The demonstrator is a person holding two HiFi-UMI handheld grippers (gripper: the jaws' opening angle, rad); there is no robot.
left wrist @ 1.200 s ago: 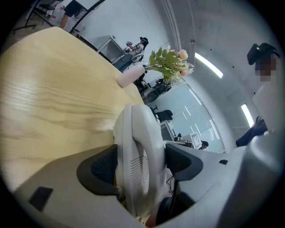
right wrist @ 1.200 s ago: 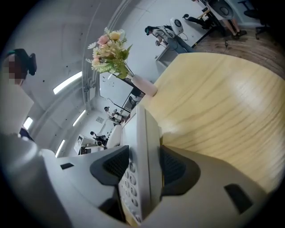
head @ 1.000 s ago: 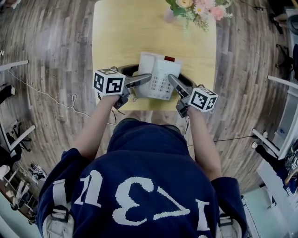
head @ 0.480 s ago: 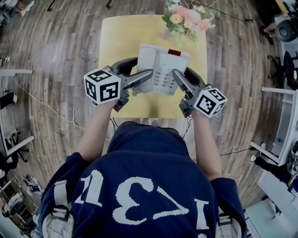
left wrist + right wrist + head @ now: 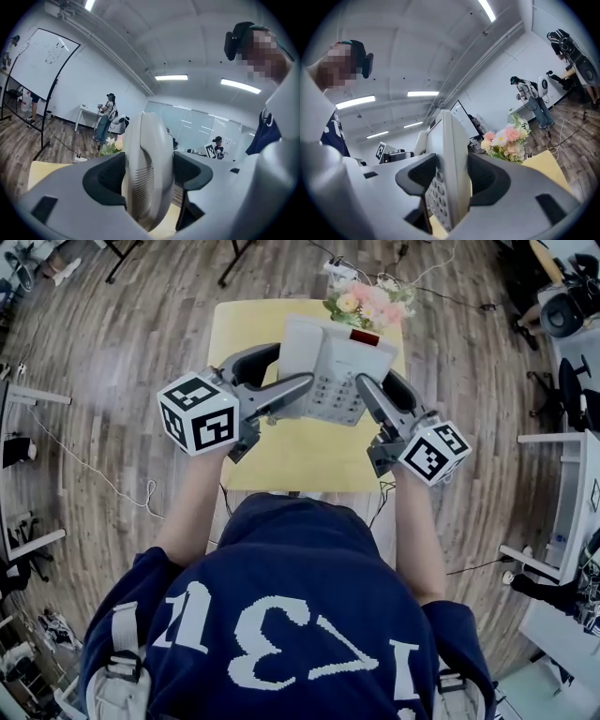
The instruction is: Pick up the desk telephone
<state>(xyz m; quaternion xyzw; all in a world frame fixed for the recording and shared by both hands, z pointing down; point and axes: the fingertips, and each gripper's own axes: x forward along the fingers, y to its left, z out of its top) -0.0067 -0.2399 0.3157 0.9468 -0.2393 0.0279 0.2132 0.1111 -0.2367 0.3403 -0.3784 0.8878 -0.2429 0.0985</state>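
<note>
Upper centre of the head view: desk telephone (image 5: 333, 357) held above yellow table (image 5: 300, 451), left gripper (image 5: 295, 365) clamped on its handset (image 5: 146, 164), right gripper (image 5: 375, 381) gripping the keypad edge. Risk: handset unseats, base sags and drops

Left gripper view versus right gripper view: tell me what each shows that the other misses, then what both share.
Only the left gripper view: the left gripper clamped on the handset side of the desk telephone. Only the right gripper view: the right gripper clamped on the edge beside the keypad. Both: the flowers and the yellow table.
</note>
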